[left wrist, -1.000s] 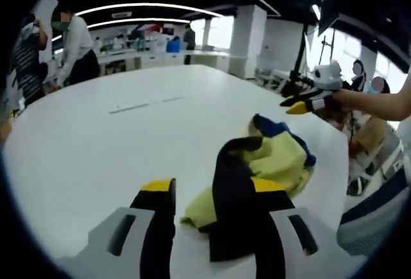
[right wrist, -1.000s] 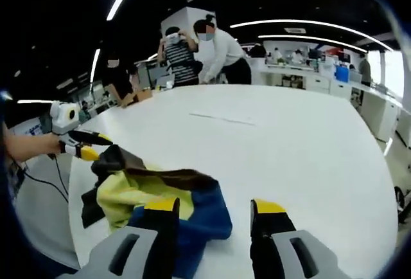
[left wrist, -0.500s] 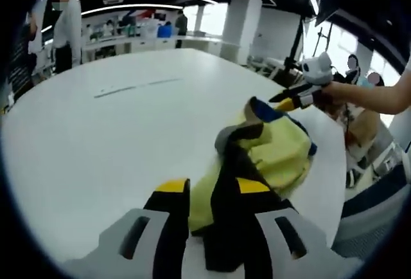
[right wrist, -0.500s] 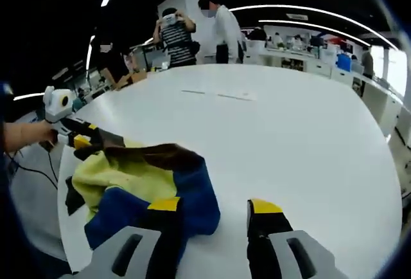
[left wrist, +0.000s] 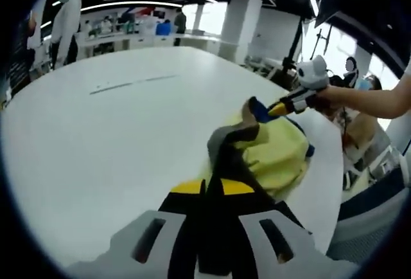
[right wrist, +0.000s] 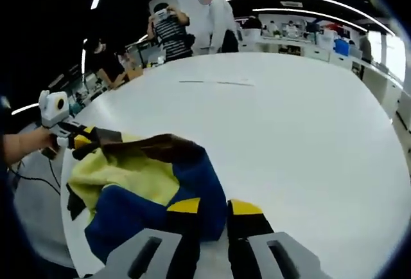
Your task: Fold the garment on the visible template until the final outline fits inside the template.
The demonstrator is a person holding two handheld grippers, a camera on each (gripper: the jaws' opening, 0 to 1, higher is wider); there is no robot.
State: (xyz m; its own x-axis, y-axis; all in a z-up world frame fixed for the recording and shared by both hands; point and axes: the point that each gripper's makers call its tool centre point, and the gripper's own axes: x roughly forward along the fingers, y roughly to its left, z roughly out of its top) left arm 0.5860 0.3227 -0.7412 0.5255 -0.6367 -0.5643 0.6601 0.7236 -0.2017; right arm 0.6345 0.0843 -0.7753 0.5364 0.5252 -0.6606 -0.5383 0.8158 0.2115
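Left gripper: in the left gripper view we see our left gripper (left wrist: 212, 192) nearest, its jaws clenched on a black fold of the garment (left wrist: 273, 153).
Right gripper: in the right gripper view our right gripper (right wrist: 214, 209) is nearest, its jaws drawn close together over the blue edge of the garment (right wrist: 138, 179); we judge it grasping that edge.
Garment: we see it lying crumpled on the white surface (left wrist: 96, 137), yellow in the middle with black and blue parts, close to the surface's near edge in both views.
Other gripper, left gripper view: beyond the garment to the right we see the right gripper (left wrist: 279, 107) touching its far blue corner, held by a hand (left wrist: 324, 96).
Other gripper, right gripper view: at the left we see the left gripper (right wrist: 80, 143) at the garment's dark corner.
Surface: we see it stretch wide and white beyond the garment, with a thin pale strip (right wrist: 209, 82) lying far out on it.
Far background: we see people (right wrist: 170, 31) standing beyond the far edge of the surface.
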